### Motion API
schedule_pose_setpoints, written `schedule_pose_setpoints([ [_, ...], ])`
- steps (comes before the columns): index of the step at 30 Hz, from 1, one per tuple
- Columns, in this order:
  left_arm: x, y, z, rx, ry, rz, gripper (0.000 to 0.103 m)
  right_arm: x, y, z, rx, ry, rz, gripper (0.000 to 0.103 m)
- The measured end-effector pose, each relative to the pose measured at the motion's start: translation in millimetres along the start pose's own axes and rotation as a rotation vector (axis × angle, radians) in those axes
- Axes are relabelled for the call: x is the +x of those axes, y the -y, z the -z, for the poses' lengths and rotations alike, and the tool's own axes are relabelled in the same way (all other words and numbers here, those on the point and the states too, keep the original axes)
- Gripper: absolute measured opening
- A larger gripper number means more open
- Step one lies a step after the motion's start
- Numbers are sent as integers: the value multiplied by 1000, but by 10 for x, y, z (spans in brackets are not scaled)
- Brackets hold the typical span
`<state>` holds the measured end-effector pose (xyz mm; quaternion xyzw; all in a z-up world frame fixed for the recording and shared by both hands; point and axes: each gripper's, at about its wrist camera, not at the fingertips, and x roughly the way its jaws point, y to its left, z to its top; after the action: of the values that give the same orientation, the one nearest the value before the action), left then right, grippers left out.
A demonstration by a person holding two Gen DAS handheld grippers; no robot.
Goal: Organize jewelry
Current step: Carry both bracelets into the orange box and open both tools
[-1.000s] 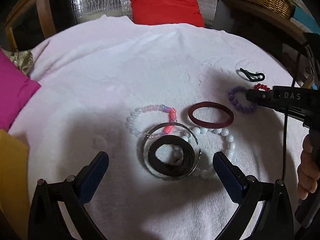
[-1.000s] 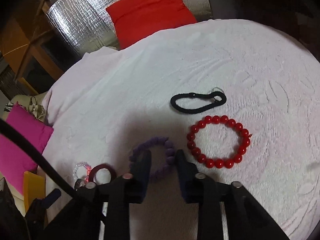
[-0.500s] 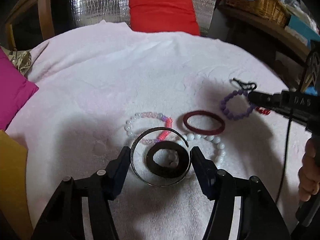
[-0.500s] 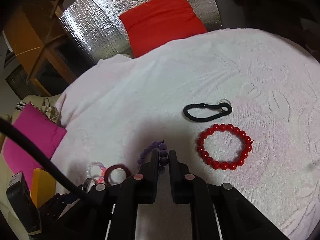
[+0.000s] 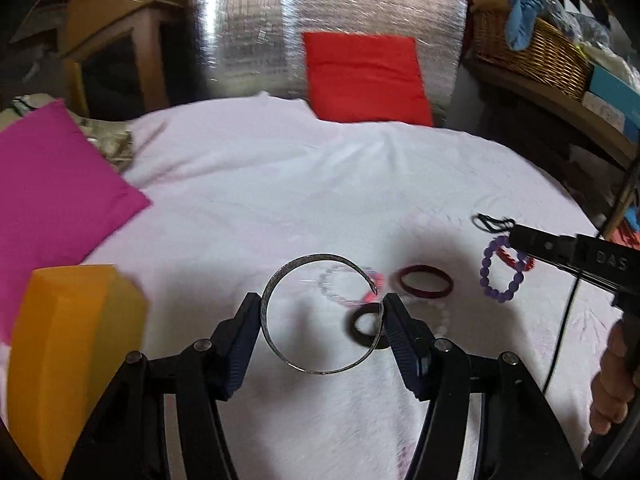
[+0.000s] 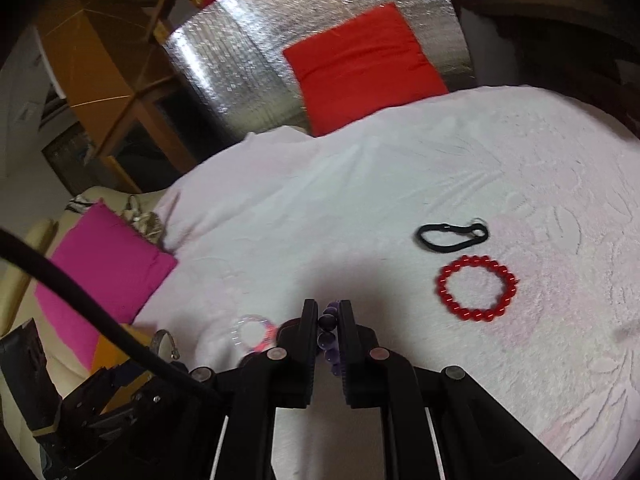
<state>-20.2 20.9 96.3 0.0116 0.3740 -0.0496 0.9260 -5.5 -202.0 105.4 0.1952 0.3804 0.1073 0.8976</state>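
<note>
My left gripper [image 5: 320, 304] is shut on a silver open cuff bangle [image 5: 276, 280], held flat above the white cloth [image 5: 280, 184]. Beneath it lie a dark brown ring [image 5: 360, 330], a pink-and-clear bead bracelet [image 5: 340, 300], a maroon bangle [image 5: 424, 284] and part of a white bead bracelet [image 5: 443, 318]. My right gripper [image 6: 326, 310] is shut on a purple bead bracelet [image 6: 326, 338], which hangs off the cloth as a loop [image 5: 498, 297] in the left wrist view. A red bead bracelet [image 6: 476, 288] and a black hair tie [image 6: 452, 236] lie to its right.
A magenta cushion [image 5: 52, 200] and an orange block [image 5: 68, 360] sit at the left. A red cushion [image 5: 364, 76] leans on a silver foil panel [image 5: 248, 32] behind the cloth. A wicker basket [image 5: 532, 52] stands on a shelf at the right. A hand [image 5: 612, 384] holds the right gripper.
The left jaws closed on the silver bangle and raised it off the dark ring. The right jaws closed on the purple bracelet and lifted it clear of the cloth.
</note>
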Motion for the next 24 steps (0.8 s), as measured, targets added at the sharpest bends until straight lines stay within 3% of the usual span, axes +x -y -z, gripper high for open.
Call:
schedule_pose_setpoints([
  [9,-626,-535,115,-174,48,-123,63,-164,-586,108,-47,13,-144,11],
  [15,-1153,-1139,376,-295,91,-310,63,-131,-1301,306,-116,-7,-248,11],
  [21,-1368,-1792,755,-410,29,-445,63,157,-2237,624,-227,-89,-352,11],
  [24,-1320,-2092,965,-467,-40,-470,63,326,-2620,794,-260,-135,-396,11],
])
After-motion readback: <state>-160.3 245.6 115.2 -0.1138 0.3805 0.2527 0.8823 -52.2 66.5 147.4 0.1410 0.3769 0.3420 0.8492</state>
